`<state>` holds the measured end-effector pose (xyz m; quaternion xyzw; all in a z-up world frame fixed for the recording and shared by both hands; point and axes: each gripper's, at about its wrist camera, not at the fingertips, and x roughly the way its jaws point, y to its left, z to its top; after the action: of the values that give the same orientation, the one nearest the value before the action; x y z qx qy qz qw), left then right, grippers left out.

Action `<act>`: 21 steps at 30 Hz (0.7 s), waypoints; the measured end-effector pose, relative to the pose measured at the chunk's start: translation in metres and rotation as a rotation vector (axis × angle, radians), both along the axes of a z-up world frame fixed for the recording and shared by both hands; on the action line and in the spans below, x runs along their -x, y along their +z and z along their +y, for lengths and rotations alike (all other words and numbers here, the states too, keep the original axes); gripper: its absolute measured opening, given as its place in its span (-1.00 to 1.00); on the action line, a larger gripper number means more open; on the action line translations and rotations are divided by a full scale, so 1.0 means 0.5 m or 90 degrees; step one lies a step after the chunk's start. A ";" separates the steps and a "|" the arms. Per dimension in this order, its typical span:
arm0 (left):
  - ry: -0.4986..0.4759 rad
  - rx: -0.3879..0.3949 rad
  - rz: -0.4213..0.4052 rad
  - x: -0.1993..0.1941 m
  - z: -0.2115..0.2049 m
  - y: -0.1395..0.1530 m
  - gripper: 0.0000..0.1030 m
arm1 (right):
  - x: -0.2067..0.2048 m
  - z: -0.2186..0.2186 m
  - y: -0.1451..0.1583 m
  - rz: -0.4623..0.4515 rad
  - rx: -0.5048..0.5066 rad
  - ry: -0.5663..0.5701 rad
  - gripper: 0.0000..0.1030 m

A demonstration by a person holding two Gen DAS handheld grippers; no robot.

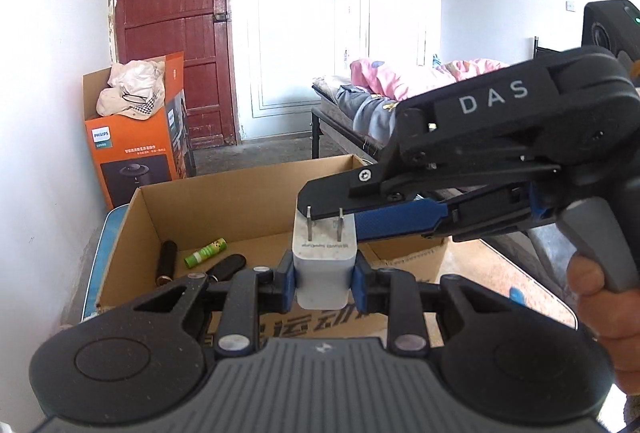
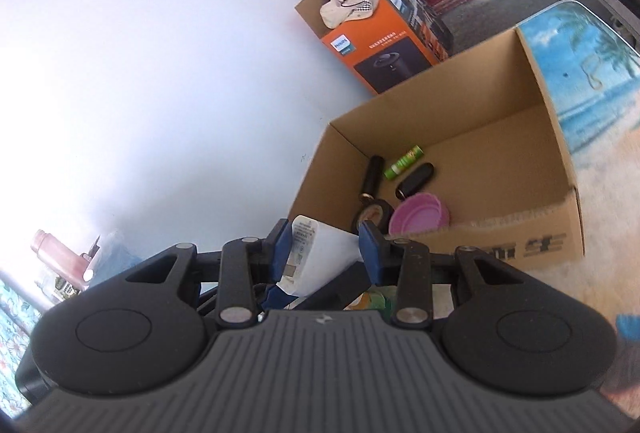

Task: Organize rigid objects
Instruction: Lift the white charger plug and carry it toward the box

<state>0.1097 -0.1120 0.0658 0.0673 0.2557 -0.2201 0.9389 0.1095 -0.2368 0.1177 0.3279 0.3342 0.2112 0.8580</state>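
Observation:
A white plug-in charger (image 1: 322,285) with two metal prongs pointing up hangs above the near edge of an open cardboard box (image 1: 224,209). My left gripper (image 1: 324,273) is shut on its lower body, blue pads on both sides. My right gripper (image 1: 332,217) reaches in from the right and pinches the prong end. In the right wrist view the charger (image 2: 324,257) sits tilted between my right gripper's (image 2: 326,249) blue pads, which touch it. In the box (image 2: 460,121) lie a black tube (image 2: 370,177), a green tube (image 2: 403,163), a black fob (image 2: 416,179), a purple lid (image 2: 420,215) and a tape roll (image 2: 372,215).
An orange Philips carton (image 1: 136,153) with cloth on top stands by the white wall, before a red door (image 1: 172,13). A bed with pink bedding (image 1: 420,77) is at the right. A hand (image 1: 592,293) holds the right gripper's handle. The box rests on a beach-print tabletop (image 2: 592,73).

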 end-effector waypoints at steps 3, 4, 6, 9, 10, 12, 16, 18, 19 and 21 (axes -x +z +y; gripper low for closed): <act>0.000 -0.004 0.025 -0.069 -0.008 0.019 -0.46 | -0.069 -0.008 0.019 0.011 0.011 0.011 -0.30; 0.003 -0.003 0.041 -0.101 -0.014 0.023 -0.46 | -0.096 -0.011 0.022 0.018 0.018 0.016 -0.30; 0.006 -0.004 0.075 -0.153 -0.022 0.023 -0.46 | -0.151 -0.018 0.017 0.039 0.024 0.019 -0.30; 0.014 -0.009 0.130 -0.226 -0.035 0.006 -0.46 | -0.231 -0.029 -0.001 0.074 0.033 0.030 -0.30; 0.017 -0.012 0.147 -0.249 -0.039 0.000 -0.46 | -0.260 -0.032 -0.010 0.086 0.036 0.034 -0.30; 0.023 -0.022 0.173 -0.291 -0.046 -0.013 -0.46 | -0.308 -0.037 -0.028 0.109 0.037 0.037 -0.31; 0.043 -0.038 0.237 -0.371 -0.055 -0.047 -0.46 | -0.393 -0.045 -0.075 0.153 0.046 0.046 -0.30; 0.051 -0.040 0.270 -0.396 -0.058 -0.066 -0.46 | -0.428 -0.042 -0.104 0.175 0.053 0.048 -0.31; 0.056 -0.041 0.287 -0.420 -0.057 -0.077 -0.46 | -0.443 -0.041 -0.117 0.186 0.056 0.050 -0.31; 0.068 -0.042 0.314 -0.445 -0.056 -0.096 -0.46 | -0.466 -0.038 -0.142 0.202 0.061 0.052 -0.31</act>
<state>0.3324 -0.1402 0.0180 0.0290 0.4871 -0.1715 0.8558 0.3424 -0.2558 0.0468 0.3018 0.4879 0.1754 0.8001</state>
